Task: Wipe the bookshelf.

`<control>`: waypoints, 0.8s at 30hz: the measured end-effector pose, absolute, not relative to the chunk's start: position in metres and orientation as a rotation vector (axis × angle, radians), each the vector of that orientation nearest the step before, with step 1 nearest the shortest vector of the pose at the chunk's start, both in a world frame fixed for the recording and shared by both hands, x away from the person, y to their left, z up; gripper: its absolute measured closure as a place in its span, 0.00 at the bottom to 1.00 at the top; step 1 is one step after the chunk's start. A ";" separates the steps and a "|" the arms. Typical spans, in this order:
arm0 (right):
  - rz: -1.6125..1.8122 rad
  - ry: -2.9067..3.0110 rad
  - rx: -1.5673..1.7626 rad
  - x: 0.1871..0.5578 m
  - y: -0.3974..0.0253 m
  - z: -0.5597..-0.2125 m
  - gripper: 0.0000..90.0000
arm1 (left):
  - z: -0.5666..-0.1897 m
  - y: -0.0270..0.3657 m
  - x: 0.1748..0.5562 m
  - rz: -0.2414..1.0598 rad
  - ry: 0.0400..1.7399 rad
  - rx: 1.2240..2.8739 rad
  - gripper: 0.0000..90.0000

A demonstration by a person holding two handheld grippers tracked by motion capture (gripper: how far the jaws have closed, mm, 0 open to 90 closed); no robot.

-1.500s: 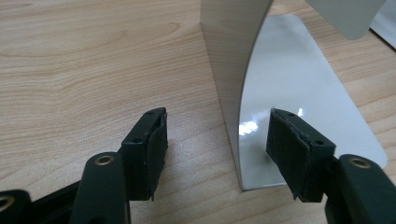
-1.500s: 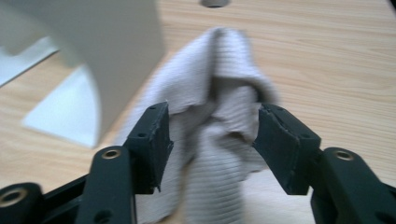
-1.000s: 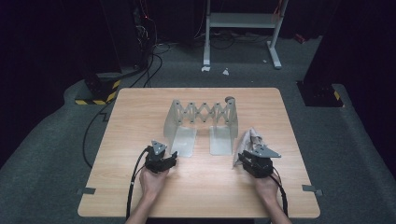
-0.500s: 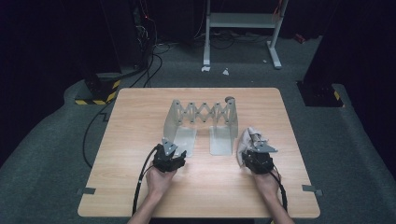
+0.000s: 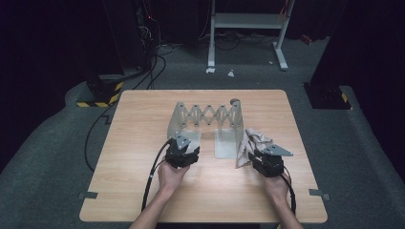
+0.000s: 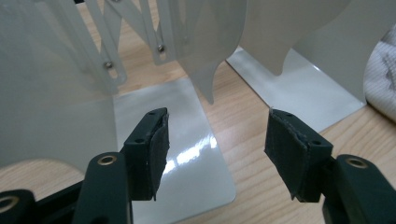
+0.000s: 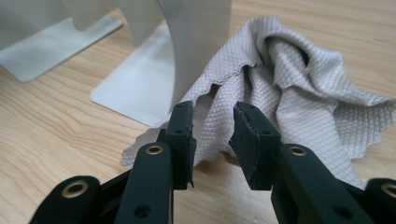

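Note:
A grey metal folding rack [image 5: 205, 116], two upright plates joined by scissor links [image 6: 116, 46], stands at the table's middle. My left gripper [image 5: 190, 147] hovers open over the rack's left base plate [image 6: 187, 121], with nothing between its pads [image 6: 215, 144]. A crumpled grey waffle-weave cloth [image 5: 251, 142] leans against the right upright plate [image 7: 201, 42]. My right gripper [image 5: 256, 153] sits at the cloth's near edge. It is open by a narrow gap [image 7: 212, 126], with a fold of the cloth [image 7: 299, 93] just beyond the pads.
The right base plate [image 6: 299, 88] lies flat between the two grippers. The wooden table [image 5: 143, 119] ends close behind the rack. A white metal stand [image 5: 248, 21] and cables [image 5: 153, 62] are on the dark floor beyond.
Both grippers have moved forward towards the rack. The left one has come right over the left base plate, and the right one has closed in on the cloth's edge.

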State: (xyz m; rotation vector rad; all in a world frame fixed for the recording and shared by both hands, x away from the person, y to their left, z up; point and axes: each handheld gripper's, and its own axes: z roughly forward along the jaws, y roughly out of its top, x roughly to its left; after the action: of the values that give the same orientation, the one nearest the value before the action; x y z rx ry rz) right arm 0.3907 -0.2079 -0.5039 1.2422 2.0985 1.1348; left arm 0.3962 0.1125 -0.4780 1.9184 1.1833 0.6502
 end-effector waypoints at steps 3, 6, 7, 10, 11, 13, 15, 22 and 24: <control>1.164 2.096 1.242 0.394 -0.204 -0.499 0.76 | -0.475 0.108 0.402 0.635 1.190 1.916 0.45; 1.168 2.102 1.242 0.397 -0.202 -0.498 0.78 | -0.473 0.106 0.409 0.632 1.197 1.907 0.46; 1.164 2.107 1.243 0.399 -0.200 -0.496 0.79 | -0.472 0.105 0.411 0.629 1.205 1.901 0.47; 1.145 2.123 1.250 0.405 -0.196 -0.494 0.82 | -0.468 0.103 0.418 0.628 1.213 1.891 0.47; 1.142 2.127 1.250 0.411 -0.194 -0.493 0.83 | -0.467 0.101 0.420 0.633 1.211 1.887 0.48; 1.135 2.125 1.255 0.413 -0.192 -0.493 0.85 | -0.464 0.098 0.423 0.640 1.213 1.887 0.48; 1.110 2.118 1.246 0.418 -0.188 -0.494 0.87 | -0.463 0.096 0.426 0.651 1.208 1.894 0.50; 1.087 2.137 1.287 0.435 -0.176 -0.502 0.88 | -0.461 0.093 0.439 0.631 1.237 1.899 0.60; 1.087 2.141 1.296 0.438 -0.174 -0.504 0.88 | -0.462 0.093 0.440 0.633 1.242 1.900 0.62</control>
State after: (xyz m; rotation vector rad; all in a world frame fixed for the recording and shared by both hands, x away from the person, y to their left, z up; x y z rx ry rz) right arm 0.4378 -0.1744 -0.5036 1.2959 2.1410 1.0865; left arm 0.4401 0.0934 -0.4616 1.9000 1.2422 0.6330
